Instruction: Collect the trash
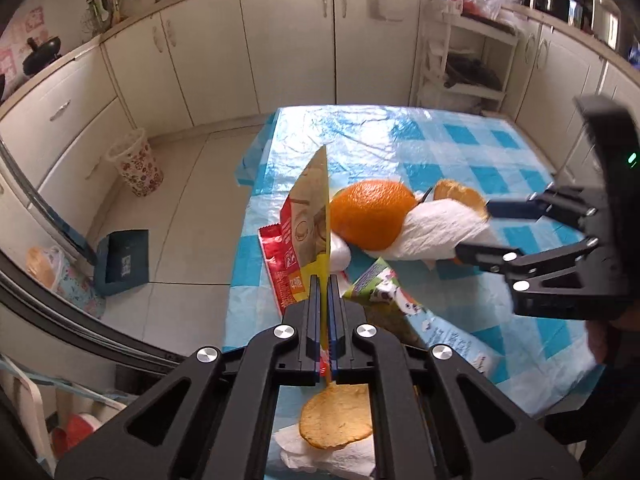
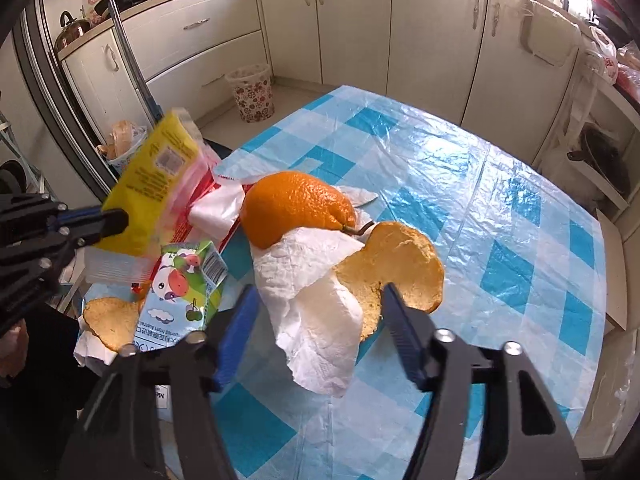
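Left hand-held gripper (image 1: 324, 280): fingers pressed together on the edge of a yellow snack bag (image 1: 314, 216), which stands on edge above the tabletop (image 1: 460, 140).
Right hand-held gripper (image 2: 316, 300): fingers spread apart around a crumpled white paper towel (image 2: 316, 304); the right-hand finger touches a piece of orange peel (image 2: 404, 268). Nothing is clamped yet.
Progress: early, in my judgement. One item is lifted and a second is framed for a grasp; nothing visible has reached the bin.
Left to do: nearly everything, since the pile sits on the tabletop, bunched toward the left-wrist view's 6 o'clock edge.
Nearest trash: a second orange peel (image 1: 336, 416) at 6 o'clock in the left view, lying on another white paper towel (image 1: 320, 456).
Middle trash: a milk carton (image 2: 188, 284) with a cartoon cow, at 9 o'clock from the right gripper, and a red wrapper (image 1: 280, 264) flat under the yellow bag.
Further: a whole orange (image 2: 292, 208) at 12 o'clock from the right gripper, touching the towel; whether it counts as trash I cannot tell.
Farthest: a flower-patterned waste bin (image 2: 252, 92) on the floor at 11 o'clock, well apart from the tabletop.
Count: peels two, paper towels at least two, carton one, yellow bag one, red wrapper one, orange one, bin one.
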`<state>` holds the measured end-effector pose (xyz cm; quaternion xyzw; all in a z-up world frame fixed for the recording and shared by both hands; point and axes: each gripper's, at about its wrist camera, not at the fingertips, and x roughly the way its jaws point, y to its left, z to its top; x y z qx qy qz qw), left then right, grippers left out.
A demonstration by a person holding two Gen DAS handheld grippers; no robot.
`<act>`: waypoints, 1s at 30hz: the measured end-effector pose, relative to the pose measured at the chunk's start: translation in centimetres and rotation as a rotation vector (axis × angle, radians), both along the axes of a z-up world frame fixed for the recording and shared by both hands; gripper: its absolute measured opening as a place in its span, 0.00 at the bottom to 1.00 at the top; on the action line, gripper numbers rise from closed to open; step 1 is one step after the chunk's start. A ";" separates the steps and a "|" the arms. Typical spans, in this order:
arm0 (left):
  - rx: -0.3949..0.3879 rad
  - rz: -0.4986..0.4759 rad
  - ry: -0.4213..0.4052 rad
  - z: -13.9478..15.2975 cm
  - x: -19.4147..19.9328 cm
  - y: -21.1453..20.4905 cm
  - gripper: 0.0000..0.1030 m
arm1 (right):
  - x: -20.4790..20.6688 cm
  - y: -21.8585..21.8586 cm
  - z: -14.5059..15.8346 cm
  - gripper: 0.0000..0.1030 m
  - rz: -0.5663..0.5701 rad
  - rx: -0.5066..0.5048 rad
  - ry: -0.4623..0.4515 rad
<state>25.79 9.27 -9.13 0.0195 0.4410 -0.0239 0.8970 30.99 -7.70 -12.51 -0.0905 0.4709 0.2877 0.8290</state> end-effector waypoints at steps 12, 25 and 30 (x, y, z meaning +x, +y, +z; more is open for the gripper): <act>-0.488 -0.035 -0.053 2.3 -1.4 4.1 0.03 | -0.4 -6.0 3.5 0.06 -0.076 0.255 0.037; -0.636 -0.035 -0.082 2.7 -1.9 4.2 0.03 | -0.4 -6.1 3.1 0.75 -0.097 0.263 0.037; -0.650 -0.006 -0.081 2.6 -1.8 5.4 0.03 | 0.2 -1.7 1.0 0.73 -0.041 0.180 0.030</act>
